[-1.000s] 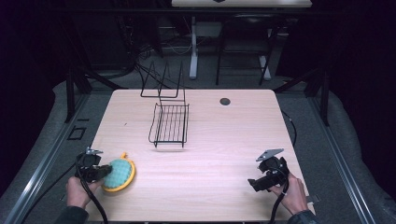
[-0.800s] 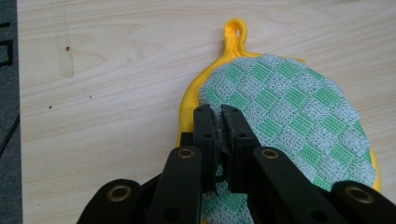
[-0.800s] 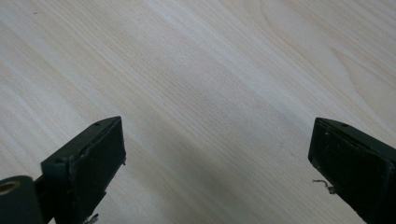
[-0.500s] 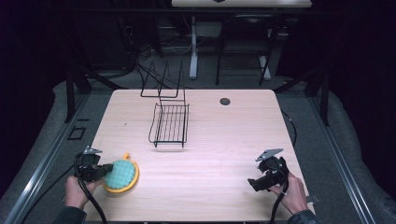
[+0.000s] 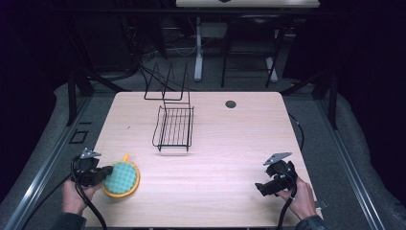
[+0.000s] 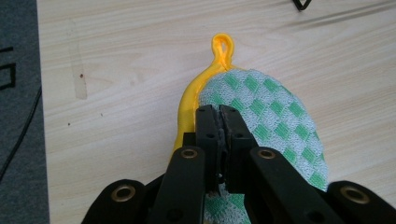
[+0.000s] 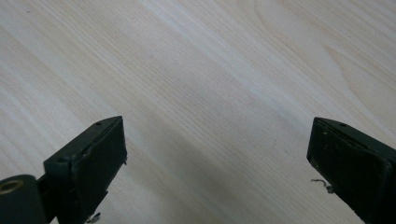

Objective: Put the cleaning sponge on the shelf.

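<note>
Table (image 5: 230, 143): pale wood top, taking up the middle of the high view, dark floor all round it.

Wire rack (image 5: 174, 126): black, lying on the table in the upper centre of the high view, a taller wire frame (image 5: 165, 85) just behind it at the table's far edge.

Pot holder (image 5: 120, 178): round, green-and-white check with a yellow rim, flat on the wood at the lower left of the high view, near the table's left edge. In the left gripper view its yellow hanging loop (image 6: 223, 45) sits top centre of the frame, pointing away from me.

My left gripper (image 6: 218, 113): lower left of the high view, my hand behind it. Jaws pinched together over the near edge of the pot holder; the check cloth runs under and between them. Clamped on it.

My right gripper (image 7: 217, 154): lower right of the high view, well apart from the pot holder. Jaws spread wide, bare wood between them, holding nothing.

Small dark disc (image 5: 231, 104): upper centre-right of the tabletop, alone.
</note>
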Demonstrator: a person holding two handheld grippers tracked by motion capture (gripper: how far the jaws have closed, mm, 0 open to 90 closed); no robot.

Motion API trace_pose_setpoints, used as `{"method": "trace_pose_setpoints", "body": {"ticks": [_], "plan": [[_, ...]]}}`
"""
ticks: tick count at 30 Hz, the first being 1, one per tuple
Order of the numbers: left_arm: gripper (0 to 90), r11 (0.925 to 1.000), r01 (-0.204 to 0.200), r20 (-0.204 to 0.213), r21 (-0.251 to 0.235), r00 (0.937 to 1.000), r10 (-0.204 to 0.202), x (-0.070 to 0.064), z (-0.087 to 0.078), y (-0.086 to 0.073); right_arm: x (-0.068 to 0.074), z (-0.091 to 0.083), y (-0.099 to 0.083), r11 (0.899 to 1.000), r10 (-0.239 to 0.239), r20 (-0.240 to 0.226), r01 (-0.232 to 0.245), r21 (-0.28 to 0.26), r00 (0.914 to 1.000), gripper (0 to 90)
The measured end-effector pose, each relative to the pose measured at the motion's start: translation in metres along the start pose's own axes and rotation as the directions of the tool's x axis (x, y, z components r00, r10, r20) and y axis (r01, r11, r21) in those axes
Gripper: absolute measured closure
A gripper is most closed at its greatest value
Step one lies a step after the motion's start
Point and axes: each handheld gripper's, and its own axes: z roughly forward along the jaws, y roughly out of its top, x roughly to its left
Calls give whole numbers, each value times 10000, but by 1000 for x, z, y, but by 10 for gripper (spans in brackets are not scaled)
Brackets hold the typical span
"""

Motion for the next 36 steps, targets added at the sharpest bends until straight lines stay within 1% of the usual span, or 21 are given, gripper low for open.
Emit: {"method": "trace_pose_setpoints", "body": {"ticks": [2, 6, 13, 15, 19, 21, 27, 30, 33, 36], "plan": [[878, 10000, -21, -1, -47, 10000, 21, 0, -2, 0, 0, 0, 0, 10000, 11, 16, -11, -3, 10000, 41], [878, 9995, -113, 25, -290, 9999, 114, -2, -9, 2, 1, 0, 0, 10000, -48, 44, 48, 29, 10000, 42], [878, 9990, -179, 99, -411, 9998, 183, -3, -13, 5, 0, 1, 0, 10000, -27, 26, 27, 58, 10000, 44], [878, 9985, -141, 149, -538, 9998, 150, -4, -16, 6, 0, 1, -1, 9999, -78, 71, 77, 95, 9999, 46], [878, 9978, -178, 167, -638, 9997, 189, -4, -20, 7, 2, 1, 0, 9999, -124, 46, 124, 74, 9999, 34], [877, 9970, -112, 213, -767, 9997, 129, -3, -23, 8, 1, 2, 0, 9999, -102, 1, 102, 125, 9999, 34], [878, 9958, -137, 321, -901, 9993, 167, -4, -26, 11, 1, 3, 0, 9998, -112, 13, 111, 145, 9999, 30], [878, 9944, -249, 399, -1028, 9988, 292, -8, -29, 15, 3, 3, 0, 9993, -287, 116, 285, 230, 9995, 17], [878, 9938, -252, 446, -1081, 9985, 302, -8, -30, 17, 3, 5, 0, 9988, -412, 169, 408, 259, 9990, 5], [878, 9930, -179, 502, -1164, 9985, 239, -9, -31, 18, 3, 5, 0, 9989, -374, 145, 370, 288, 9992, 0]]}}
